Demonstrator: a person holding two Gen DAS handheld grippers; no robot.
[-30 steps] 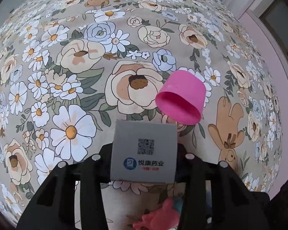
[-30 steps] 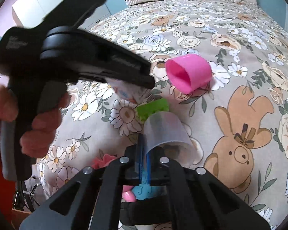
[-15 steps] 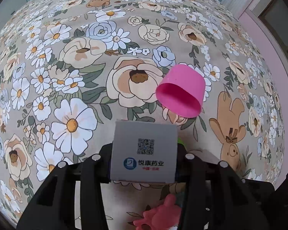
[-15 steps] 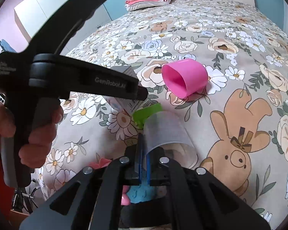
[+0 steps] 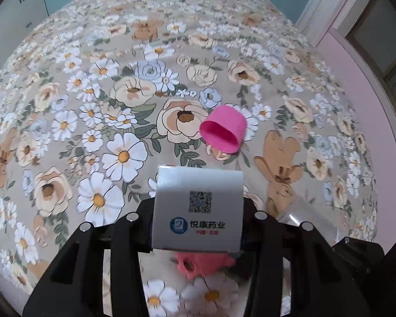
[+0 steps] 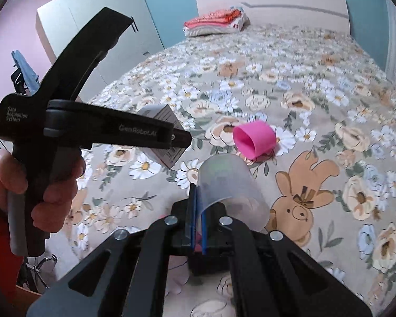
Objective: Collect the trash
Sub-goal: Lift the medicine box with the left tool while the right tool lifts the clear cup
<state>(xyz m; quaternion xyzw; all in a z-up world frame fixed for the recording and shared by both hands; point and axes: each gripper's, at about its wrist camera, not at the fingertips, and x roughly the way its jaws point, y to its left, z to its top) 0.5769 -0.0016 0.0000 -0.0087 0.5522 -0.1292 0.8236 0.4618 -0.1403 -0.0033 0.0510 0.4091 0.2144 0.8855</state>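
Left gripper: black plastic, matt, jaws clamped on the two sides of a small white cardboard box, glossy face printed with a QR code and a blue logo; lower centre of the left wrist view. In the right wrist view the same box shows at centre left, behind the gripper's black body, held by a hand at the left edge.

Right gripper: blue-edged pads pressed together on the rim of a translucent, frosted plastic cup, thin-walled and tapered; lower centre.

Pink cup: smooth opaque plastic, short tapered cylinder, lying on its side on the bedspread, mouth toward the camera; centre right of the left wrist view.

Bedspread: soft woven fabric, beige, printed with flowers and brown rabbits.

Pink toy: moulded, rounded, partly hidden beneath the box.

Folded cloth: red and white stack, top centre.
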